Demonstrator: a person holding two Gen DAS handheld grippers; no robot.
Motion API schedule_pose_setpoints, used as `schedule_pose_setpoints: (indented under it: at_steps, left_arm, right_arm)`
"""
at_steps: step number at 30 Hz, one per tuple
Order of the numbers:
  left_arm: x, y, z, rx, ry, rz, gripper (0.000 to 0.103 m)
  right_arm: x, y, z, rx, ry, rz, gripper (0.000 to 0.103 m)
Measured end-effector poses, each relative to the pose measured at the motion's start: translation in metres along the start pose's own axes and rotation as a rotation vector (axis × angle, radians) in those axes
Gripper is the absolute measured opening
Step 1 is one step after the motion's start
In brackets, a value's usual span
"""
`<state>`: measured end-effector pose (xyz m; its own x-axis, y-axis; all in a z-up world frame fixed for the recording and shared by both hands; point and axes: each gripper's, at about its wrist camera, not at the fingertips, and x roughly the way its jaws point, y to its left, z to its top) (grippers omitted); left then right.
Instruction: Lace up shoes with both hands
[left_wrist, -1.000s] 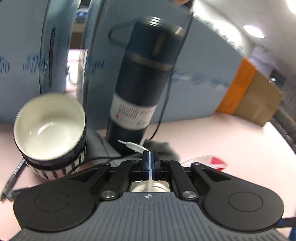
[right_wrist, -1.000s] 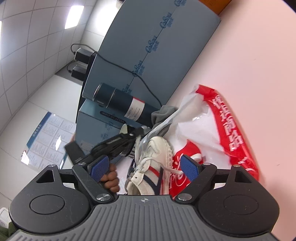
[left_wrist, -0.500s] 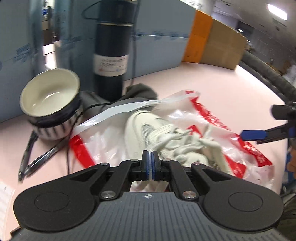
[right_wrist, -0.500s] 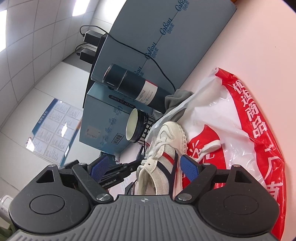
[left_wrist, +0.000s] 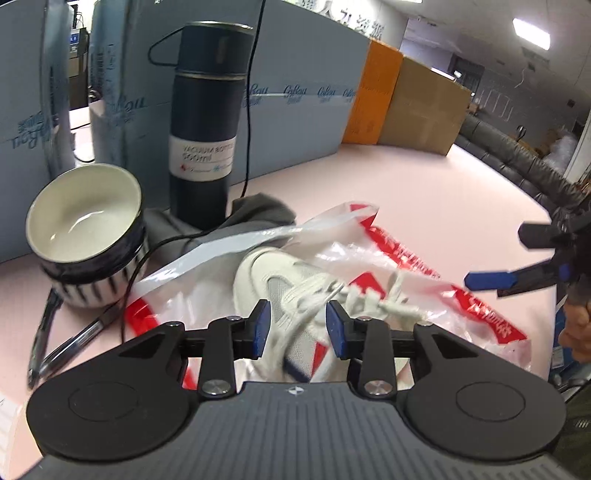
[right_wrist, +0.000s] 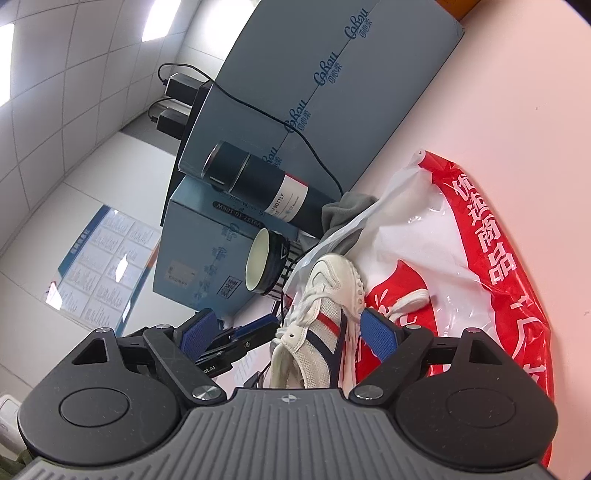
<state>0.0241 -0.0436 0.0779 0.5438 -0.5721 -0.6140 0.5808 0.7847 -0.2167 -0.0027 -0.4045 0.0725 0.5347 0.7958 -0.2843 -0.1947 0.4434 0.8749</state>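
Pink table (left_wrist: 424, 192): shoe (left_wrist: 280, 284) btwn opening left gripper (left_wrist: 298, 326) fingers, untouched.

Left wrist view looks down along its fingers, close over the shoe (left_wrist: 280, 291), facing the bottle (left_wrist: 205, 122). Right wrist view (strongly rolled) faces the same shoe (right_wrist: 325, 314) side-on. Both share bottle (right_wrist: 258, 184) and bowl (left_wrist: 85, 229).

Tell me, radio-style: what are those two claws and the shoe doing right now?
Left gripper opening, lace strand loose between its pads. Right gripper open wide, astride the shoe, not gripping. Shoe on plastic bag, laces loose. Bowl and pens crowd the left.
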Motion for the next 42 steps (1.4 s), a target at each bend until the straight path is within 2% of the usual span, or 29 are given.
schedule_pose_setpoints:
  at_steps: [5,9,11,12,16,19,24,26,30,32,34,36,37,42]
  left_arm:
    - [0.014,-0.003,0.002,0.027,0.013,-0.068,0.030]
    - [0.023,-0.004,-0.002,0.050,0.014,-0.080,0.029]
    - [0.021,-0.002,-0.002,0.045,-0.010,-0.082,0.014]
    - [0.019,0.000,-0.003,0.039,-0.023,-0.084,0.010]
    - [0.003,0.004,-0.006,0.016,-0.078,-0.082,0.003]
    - [-0.011,0.009,-0.008,-0.010,-0.115,-0.072,0.003]
    - [-0.016,0.011,-0.012,-0.030,-0.120,-0.070,0.003]
    - [-0.010,0.011,-0.013,-0.038,-0.110,-0.067,0.006]
    - [0.007,0.009,-0.013,-0.008,-0.058,-0.072,0.011]
    - [0.009,0.008,-0.013,0.011,-0.038,-0.075,0.021]
    - [0.009,0.010,-0.014,0.021,-0.018,-0.071,0.024]
    - [0.010,0.012,-0.015,0.032,-0.011,-0.080,0.019]
    - [0.009,0.012,-0.015,0.046,-0.012,-0.065,0.000]
    - [0.002,0.029,-0.013,-0.043,-0.075,-0.035,0.001]
  right_arm:
    - [0.004,0.001,-0.005,0.011,-0.013,-0.011,0.084]
    - [0.007,0.002,-0.010,0.023,-0.032,-0.027,0.084]
    - [0.009,0.003,-0.012,0.025,-0.039,-0.035,0.084]
    - [0.010,0.004,-0.013,0.027,-0.042,-0.038,0.084]
    - [0.014,0.007,-0.016,0.022,-0.054,-0.049,0.084]
    - [0.018,0.014,-0.017,-0.025,-0.061,-0.071,0.084]
    - [0.036,0.044,-0.024,-0.314,0.002,-0.194,0.084]
    - [0.044,0.051,-0.030,-0.391,0.033,-0.213,0.084]
    - [0.054,0.055,-0.034,-0.426,0.072,-0.202,0.084]
    - [0.055,0.056,-0.035,-0.434,0.074,-0.205,0.084]
    - [0.052,0.056,-0.033,-0.438,0.059,-0.209,0.084]
    - [0.051,0.055,-0.032,-0.427,0.046,-0.214,0.084]
    - [0.051,0.054,-0.031,-0.421,0.040,-0.217,0.084]
    - [0.054,0.055,-0.028,-0.425,0.033,-0.218,0.084]
